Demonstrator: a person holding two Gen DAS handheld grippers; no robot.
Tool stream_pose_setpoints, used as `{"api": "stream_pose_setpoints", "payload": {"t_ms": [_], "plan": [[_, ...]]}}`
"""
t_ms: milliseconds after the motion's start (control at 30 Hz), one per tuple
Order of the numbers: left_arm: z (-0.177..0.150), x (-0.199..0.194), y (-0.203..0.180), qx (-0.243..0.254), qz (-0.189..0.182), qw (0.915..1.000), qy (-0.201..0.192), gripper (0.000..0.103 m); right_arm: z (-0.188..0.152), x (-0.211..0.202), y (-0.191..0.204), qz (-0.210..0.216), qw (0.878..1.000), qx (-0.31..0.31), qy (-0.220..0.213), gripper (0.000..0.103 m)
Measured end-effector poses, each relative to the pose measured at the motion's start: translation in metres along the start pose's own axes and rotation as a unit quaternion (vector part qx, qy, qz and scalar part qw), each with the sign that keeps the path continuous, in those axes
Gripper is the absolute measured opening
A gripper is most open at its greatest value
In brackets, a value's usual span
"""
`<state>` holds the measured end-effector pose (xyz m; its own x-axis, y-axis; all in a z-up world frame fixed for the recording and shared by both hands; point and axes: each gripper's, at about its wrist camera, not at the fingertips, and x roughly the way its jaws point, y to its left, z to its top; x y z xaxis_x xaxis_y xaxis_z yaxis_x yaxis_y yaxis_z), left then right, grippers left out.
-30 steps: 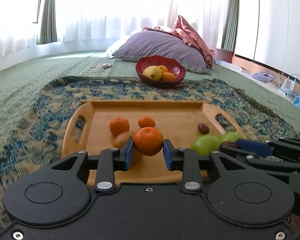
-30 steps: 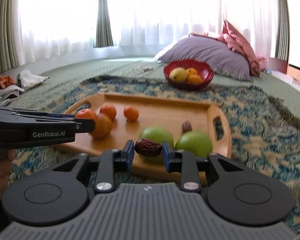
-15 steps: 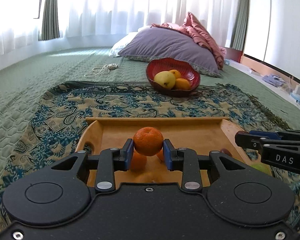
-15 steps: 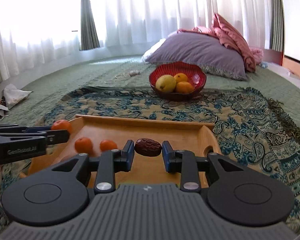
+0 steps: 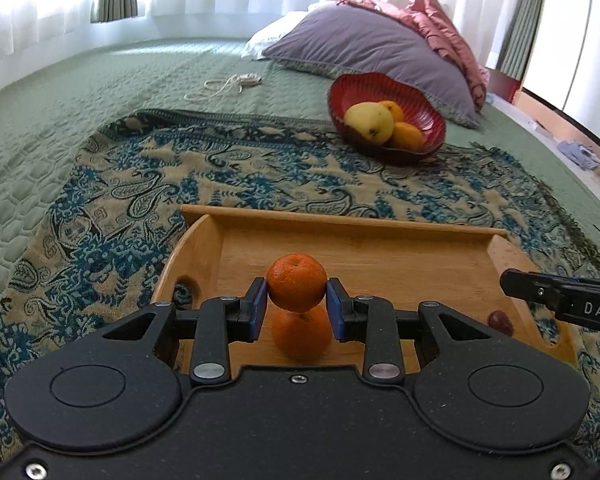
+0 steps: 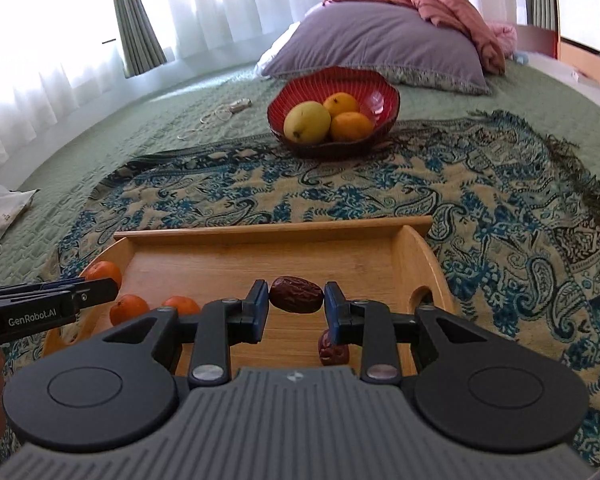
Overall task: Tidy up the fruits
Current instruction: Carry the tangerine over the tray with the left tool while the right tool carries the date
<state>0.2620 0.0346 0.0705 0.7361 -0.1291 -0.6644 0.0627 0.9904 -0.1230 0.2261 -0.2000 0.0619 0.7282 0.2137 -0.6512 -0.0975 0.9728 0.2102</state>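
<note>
My left gripper (image 5: 296, 306) is shut on a mandarin (image 5: 296, 287) and holds it above the wooden tray (image 5: 340, 222). Another mandarin (image 5: 301, 335) lies on the tray below it. My right gripper (image 6: 296, 307) is shut on a brown date (image 6: 296, 300) above the tray (image 6: 276, 234). A second date (image 6: 332, 350) lies on the tray under it, and two mandarins (image 6: 129, 309) lie at the tray's left. A red bowl (image 6: 374, 94) beyond the tray holds a yellow mango (image 6: 307, 121) and two oranges; it also shows in the left wrist view (image 5: 434, 118).
The tray sits on a paisley cloth (image 5: 260, 168) over a green quilted bed. A purple pillow (image 6: 376, 46) and pink blanket lie behind the bowl. A white cord (image 5: 224, 85) lies far left. The right gripper's finger (image 5: 560, 300) shows at the right of the left view.
Both grippers have risen and moved forward over the tray with their fruit held. The green apples have dropped out of view and the bowl looks nearer.
</note>
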Motion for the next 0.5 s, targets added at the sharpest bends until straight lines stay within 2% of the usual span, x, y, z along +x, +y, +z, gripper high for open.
{"api": "stream_pose_setpoints", "payload": {"t_ms": [500], "plan": [[0.008, 0.034, 0.019, -0.02, 0.024, 0.999, 0.033, 0.03, 0.0, 0.034, 0.004, 0.004, 0.999, 0.014, 0.037, 0.035]]}}
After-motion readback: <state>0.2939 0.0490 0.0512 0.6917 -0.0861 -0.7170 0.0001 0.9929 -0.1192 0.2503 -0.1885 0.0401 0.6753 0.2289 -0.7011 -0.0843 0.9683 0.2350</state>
